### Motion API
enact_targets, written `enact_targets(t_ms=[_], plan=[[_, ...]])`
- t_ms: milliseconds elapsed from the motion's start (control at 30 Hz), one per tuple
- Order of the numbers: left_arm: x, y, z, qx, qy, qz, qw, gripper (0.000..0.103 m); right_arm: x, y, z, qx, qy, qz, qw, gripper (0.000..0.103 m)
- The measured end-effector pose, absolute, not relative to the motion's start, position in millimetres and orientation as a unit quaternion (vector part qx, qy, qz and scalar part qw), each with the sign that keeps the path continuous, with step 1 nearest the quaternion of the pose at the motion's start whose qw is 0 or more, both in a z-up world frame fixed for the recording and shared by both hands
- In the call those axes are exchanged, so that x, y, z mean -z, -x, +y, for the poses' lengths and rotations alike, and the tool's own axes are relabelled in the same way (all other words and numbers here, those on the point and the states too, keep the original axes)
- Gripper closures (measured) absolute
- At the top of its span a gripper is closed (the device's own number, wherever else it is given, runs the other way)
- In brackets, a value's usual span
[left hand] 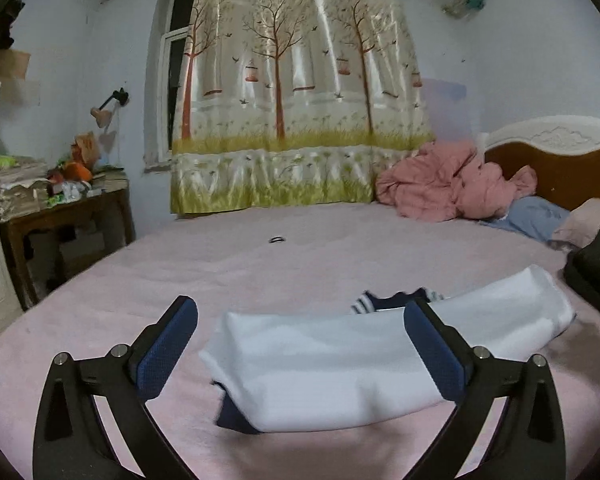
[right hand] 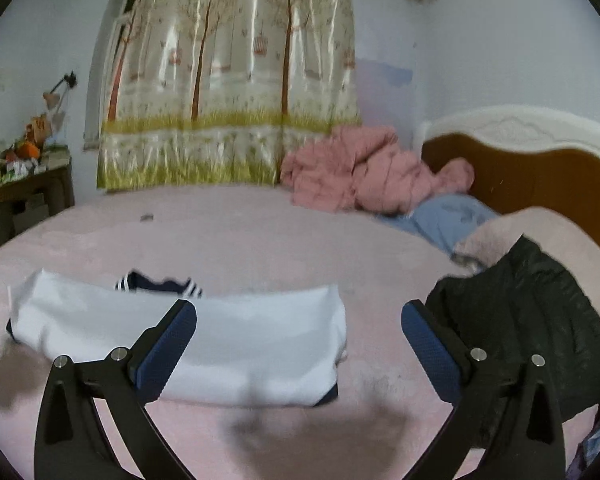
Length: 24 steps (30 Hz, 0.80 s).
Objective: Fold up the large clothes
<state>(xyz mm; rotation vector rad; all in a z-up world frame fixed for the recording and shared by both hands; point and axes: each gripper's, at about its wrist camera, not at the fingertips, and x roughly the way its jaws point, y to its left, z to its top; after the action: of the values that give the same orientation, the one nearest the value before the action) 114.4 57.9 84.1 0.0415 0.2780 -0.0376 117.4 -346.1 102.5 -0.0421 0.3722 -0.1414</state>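
A white garment (left hand: pixel 340 364) with navy trim and a striped navy collar (left hand: pixel 396 300) lies folded into a long flat bundle on the pink bed (left hand: pixel 260 264). My left gripper (left hand: pixel 300 320) is open above its left part, its blue pads spread wide with nothing pressed between them. In the right wrist view the same white garment (right hand: pixel 220 344) lies left of centre. My right gripper (right hand: pixel 298 322) is open above its right end, jaws wide, touching no cloth.
A black garment (right hand: pixel 532 344) lies heaped on the bed at the right. A pink quilt (left hand: pixel 448 180), a blue pillow (left hand: pixel 532 216) and the headboard (left hand: pixel 560 168) are at the far right. A cluttered wooden desk (left hand: pixel 60 204) stands left of the bed, under a tree-print curtain (left hand: pixel 300 100).
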Motion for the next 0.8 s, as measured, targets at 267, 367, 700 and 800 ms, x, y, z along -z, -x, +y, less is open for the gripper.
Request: enact_targets(t_ms=[267,367,700,800], plan=[[-92.8,-95.4,29.8,0.030,-0.044,0.096,0.994,0.000,-105.6,-102.9,-335.4,0.057,0.030,0.182,0.981,0.000],[-91.7,-87.7,15.2,0.015,-0.066,0.068,0.995,0.000,-106.3,-97.0,-335.0,0.070,0.033,0.154,0.985,0.000],[-75.0,-108.3,3.3,0.023,-0.048,0.075,0.996,0.019,-82.7,-118.2,-339.2,0.014,0.012,0.214,0.977,0.054],[-75.4,-123.8,-2.0,0.038,-0.044,0.101,0.993,0.039,-78.2,-128.8,-339.1,-0.035,-0.021,0.239,0.970,0.077]])
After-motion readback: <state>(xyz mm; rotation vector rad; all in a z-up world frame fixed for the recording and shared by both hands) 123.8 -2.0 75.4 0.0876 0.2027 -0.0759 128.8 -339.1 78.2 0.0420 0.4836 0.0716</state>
